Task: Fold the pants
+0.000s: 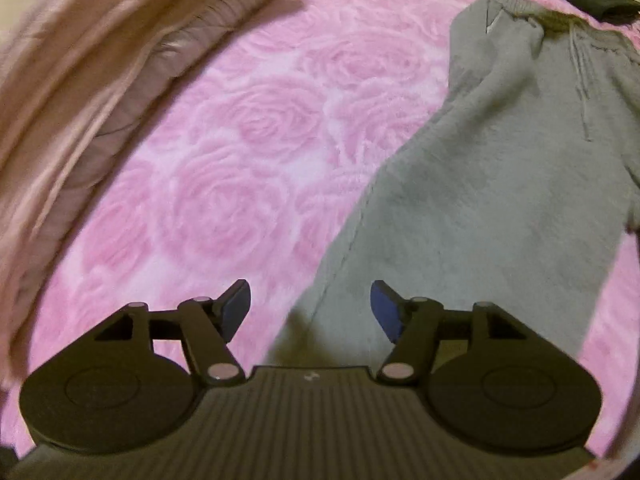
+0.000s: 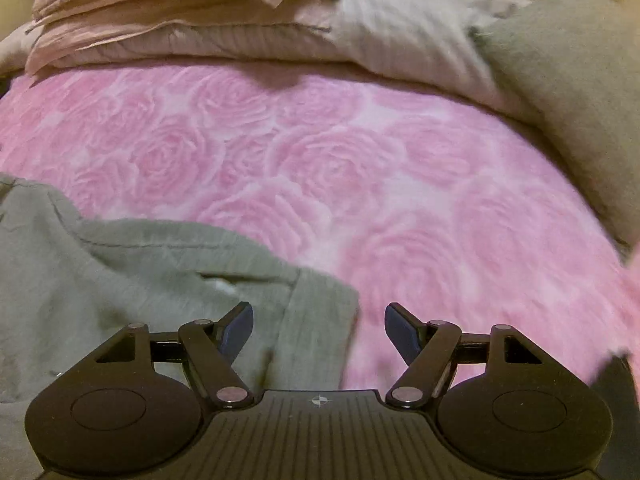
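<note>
Both sets of jaws stand wide apart and hold nothing as we hover over the grey sweatpants (image 1: 480,184) spread on the bed's pink rose-pattern blanket (image 1: 248,128). The left gripper (image 1: 310,308) hangs above one leg of the pants, the leg's outer edge running up between its blue pads (image 1: 384,312); the right gripper (image 2: 319,330) sits over the waistband corner (image 2: 320,312), with the hem edge just inside its left pad and bare blanket under the right one.

Taking the waistband as our landmark, the drawstring (image 1: 582,80) dangles just below it in the left wrist view, the leg stretches away from it toward the left gripper, and a crumpled beige duvet (image 2: 200,20) and a grey pillow (image 2: 568,92) lie well beyond it at the far edge of the bed.

We judge the risks to be these: the plush blanket could get pinched along with the fabric if either gripper bites too deep, and a shallow bite at the corner may catch only the top layer, so the pants would slide apart and the fold would come out skewed. The loose drawstring might also snag.
</note>
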Motion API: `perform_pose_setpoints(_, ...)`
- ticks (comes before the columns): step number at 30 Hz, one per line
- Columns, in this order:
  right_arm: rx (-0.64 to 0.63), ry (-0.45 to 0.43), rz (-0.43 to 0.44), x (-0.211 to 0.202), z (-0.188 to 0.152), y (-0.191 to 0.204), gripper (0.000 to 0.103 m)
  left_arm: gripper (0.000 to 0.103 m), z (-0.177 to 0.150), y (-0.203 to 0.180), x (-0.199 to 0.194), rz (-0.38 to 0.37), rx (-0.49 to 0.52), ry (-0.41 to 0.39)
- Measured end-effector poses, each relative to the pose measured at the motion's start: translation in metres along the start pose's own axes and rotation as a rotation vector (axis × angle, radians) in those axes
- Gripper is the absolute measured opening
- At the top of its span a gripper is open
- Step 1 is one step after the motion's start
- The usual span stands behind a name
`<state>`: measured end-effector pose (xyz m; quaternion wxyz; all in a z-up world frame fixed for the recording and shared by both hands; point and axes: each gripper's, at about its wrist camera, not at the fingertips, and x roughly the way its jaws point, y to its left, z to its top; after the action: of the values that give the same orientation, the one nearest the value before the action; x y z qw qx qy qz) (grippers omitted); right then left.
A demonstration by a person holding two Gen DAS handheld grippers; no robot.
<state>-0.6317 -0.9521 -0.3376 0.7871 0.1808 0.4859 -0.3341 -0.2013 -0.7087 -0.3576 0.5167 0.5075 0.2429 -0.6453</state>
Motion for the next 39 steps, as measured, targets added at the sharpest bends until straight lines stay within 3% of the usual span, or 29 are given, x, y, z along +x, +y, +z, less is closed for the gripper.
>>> perform_pose_setpoints(4,-0.103,0.034,0.083,0.051,0.02,-0.019,0.07,0.062,0.013,0.012,0.045,-0.088,0.007,0.058)
perform_pose_setpoints(9,-0.2,0.154,0.311,0.091,0.03,-0.034,0.069,0.061,0.02,0.014,0.067,-0.155,-0.019,0.149)
perform_pose_setpoints(10,-0.203,0.16,0.33,0.093,0.031,-0.036,0.065,0.051,0.023,0.014,0.068,-0.168,-0.026,0.17)
perform_pose_setpoints(11,-0.189,0.169,0.346,0.094,0.033,-0.04,0.048,0.041,0.025,0.014,0.067,-0.199,-0.036,0.187)
perform_pose_setpoints(12,-0.174,0.174,0.362,0.093,0.034,-0.044,0.03,0.023,0.028,0.013,0.065,-0.223,-0.032,0.205)
perform_pose_setpoints(14,-0.166,0.183,0.39,0.087,0.035,-0.046,0.022,0.005,0.033,0.003,0.059,-0.193,0.015,0.236)
perform_pose_setpoints(18,-0.226,0.099,0.336,0.054,0.041,-0.044,0.014,0.005,0.05,0.018,0.032,-0.109,-0.055,0.177)
perform_pose_setpoints(22,-0.072,-0.008,0.263,0.038,0.052,-0.084,0.013,0.006,0.077,0.04,0.029,-0.076,-0.12,0.086)
perform_pose_setpoints(26,-0.011,0.014,0.198,0.062,0.043,-0.095,0.018,0.01,0.092,0.029,0.066,-0.037,-0.072,0.133)
perform_pose_setpoints(29,-0.003,-0.01,0.107,0.062,0.031,-0.086,0.047,0.02,0.076,0.035,0.066,0.013,-0.116,0.135)
perform_pose_setpoints(30,-0.003,-0.034,0.073,0.055,0.03,-0.083,0.051,0.026,0.07,0.037,0.057,0.024,-0.137,0.124)
perform_pose_setpoints(35,-0.053,-0.079,-0.02,0.011,0.02,-0.059,0.052,0.038,0.025,0.045,-0.007,0.114,-0.21,0.123)
perform_pose_setpoints(39,-0.06,-0.122,0.004,-0.02,0.009,-0.016,0.053,0.043,-0.033,0.041,-0.07,0.183,-0.295,0.16)
